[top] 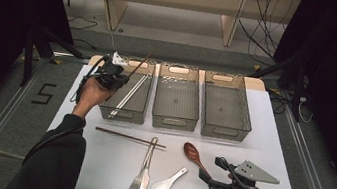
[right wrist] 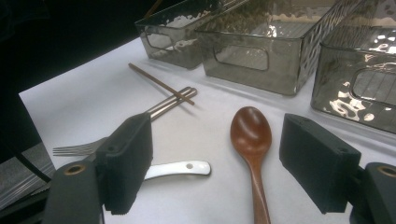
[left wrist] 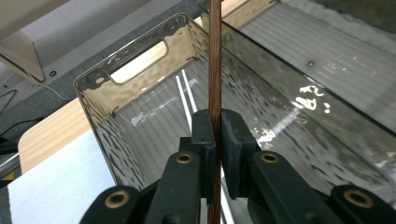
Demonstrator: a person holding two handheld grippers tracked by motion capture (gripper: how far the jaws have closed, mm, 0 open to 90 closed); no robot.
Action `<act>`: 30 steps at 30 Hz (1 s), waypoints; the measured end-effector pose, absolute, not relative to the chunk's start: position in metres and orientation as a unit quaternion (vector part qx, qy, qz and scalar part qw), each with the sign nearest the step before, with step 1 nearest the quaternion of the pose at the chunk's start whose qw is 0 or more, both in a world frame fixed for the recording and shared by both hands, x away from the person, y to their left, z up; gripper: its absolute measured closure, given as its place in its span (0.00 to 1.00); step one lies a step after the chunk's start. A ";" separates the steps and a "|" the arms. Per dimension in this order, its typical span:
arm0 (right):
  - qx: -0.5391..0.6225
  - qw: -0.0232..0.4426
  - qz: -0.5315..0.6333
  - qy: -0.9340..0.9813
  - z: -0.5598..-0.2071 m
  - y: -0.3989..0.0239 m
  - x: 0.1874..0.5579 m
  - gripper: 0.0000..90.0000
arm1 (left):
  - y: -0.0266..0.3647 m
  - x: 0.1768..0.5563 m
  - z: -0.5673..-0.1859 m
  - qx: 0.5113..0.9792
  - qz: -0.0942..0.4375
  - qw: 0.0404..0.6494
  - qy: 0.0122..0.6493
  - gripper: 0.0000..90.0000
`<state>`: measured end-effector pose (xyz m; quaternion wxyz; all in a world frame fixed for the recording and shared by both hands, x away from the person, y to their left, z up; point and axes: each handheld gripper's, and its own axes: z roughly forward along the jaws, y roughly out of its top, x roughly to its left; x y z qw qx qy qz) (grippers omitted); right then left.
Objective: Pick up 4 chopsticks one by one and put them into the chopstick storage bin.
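Observation:
My left gripper hovers over the left end of the left grey bin, shut on a brown chopstick that slants up and away. In the left gripper view the chopstick is pinched between the pads, above two pale chopsticks on the bin floor. My right gripper rests open near the front right of the table. A wooden spoon lies between its spread jaws, apart from both pads.
Middle bin and right bin stand beside the left one. On the white table lie a second brown chopstick, a fork, a knife and a white ceramic spoon.

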<state>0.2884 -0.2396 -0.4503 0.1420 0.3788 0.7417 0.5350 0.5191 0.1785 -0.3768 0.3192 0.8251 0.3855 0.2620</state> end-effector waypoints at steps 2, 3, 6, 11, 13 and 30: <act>0.379 0.141 0.535 0.742 -0.450 -0.239 0.288 0.30 | 0.179 0.520 -0.379 0.825 0.265 0.316 0.387 0.93; 0.379 0.141 0.535 0.742 -0.450 -0.239 0.288 0.30 | 0.180 0.522 -0.381 0.824 0.264 0.316 0.390 0.93; 0.379 0.140 0.535 0.742 -0.450 -0.239 0.288 0.30 | 0.179 0.524 -0.383 0.824 0.263 0.313 0.392 0.93; 0.379 0.140 0.535 0.742 -0.451 -0.239 0.288 0.30 | 0.181 0.526 -0.387 0.821 0.266 0.310 0.399 0.93; 0.379 0.141 0.535 0.742 -0.450 -0.239 0.288 0.30 | 0.182 0.526 -0.389 0.819 0.265 0.312 0.401 0.93; 0.378 0.142 0.535 0.742 -0.450 -0.240 0.288 0.30 | 0.181 0.529 -0.399 0.825 0.244 0.293 0.416 0.91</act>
